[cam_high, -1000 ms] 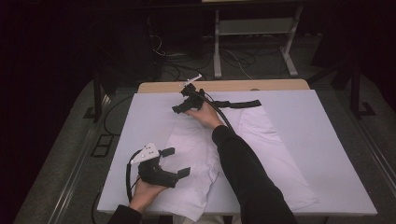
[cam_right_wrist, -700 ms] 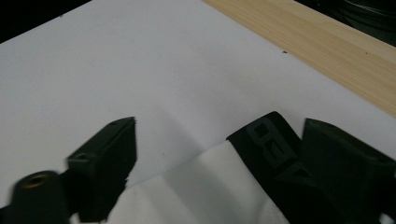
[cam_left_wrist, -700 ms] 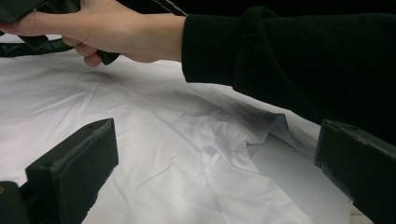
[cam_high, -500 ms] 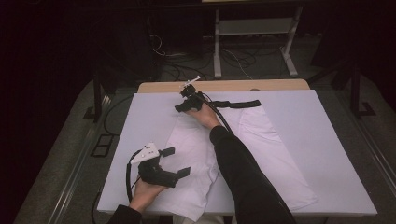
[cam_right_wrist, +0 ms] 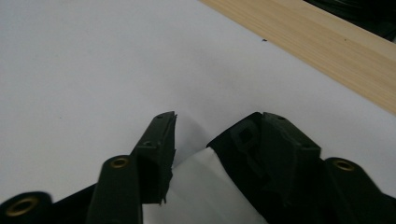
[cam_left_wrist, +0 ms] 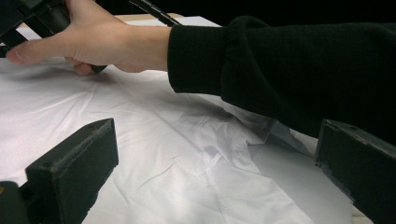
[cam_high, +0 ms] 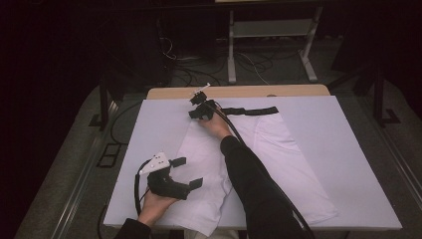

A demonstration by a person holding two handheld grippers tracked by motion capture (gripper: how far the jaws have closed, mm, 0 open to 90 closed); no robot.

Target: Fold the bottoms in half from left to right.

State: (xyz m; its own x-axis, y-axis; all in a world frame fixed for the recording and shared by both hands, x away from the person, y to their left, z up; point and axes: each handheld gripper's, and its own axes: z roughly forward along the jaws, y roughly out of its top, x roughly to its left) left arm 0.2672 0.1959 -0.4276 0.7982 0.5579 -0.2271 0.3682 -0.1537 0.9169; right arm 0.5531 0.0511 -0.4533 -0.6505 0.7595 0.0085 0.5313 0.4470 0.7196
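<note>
Starting on the left: your left gripper [cam_high: 185, 172] is hovering low over the near left part of the white garment [cam_high: 259, 164], jaws spread wide with nothing between them, so it's basically on standby. The garment itself, with a black band [cam_high: 249, 110] along its far edge, lies spread flat down the middle of the white table cover [cam_high: 348, 149]. Moving right and up the table, your right gripper [cam_high: 195, 112] is reaching for the far left corner of the cloth. Its jaws have just been closing and sit about half shut, with the corner poking up between them [cam_right_wrist: 201, 182], though I can't tell if the pads really bite yet. Looks like the grab step before a fold. Next you'd want to finish the pinch, then bring your left down on the near edge.
</note>
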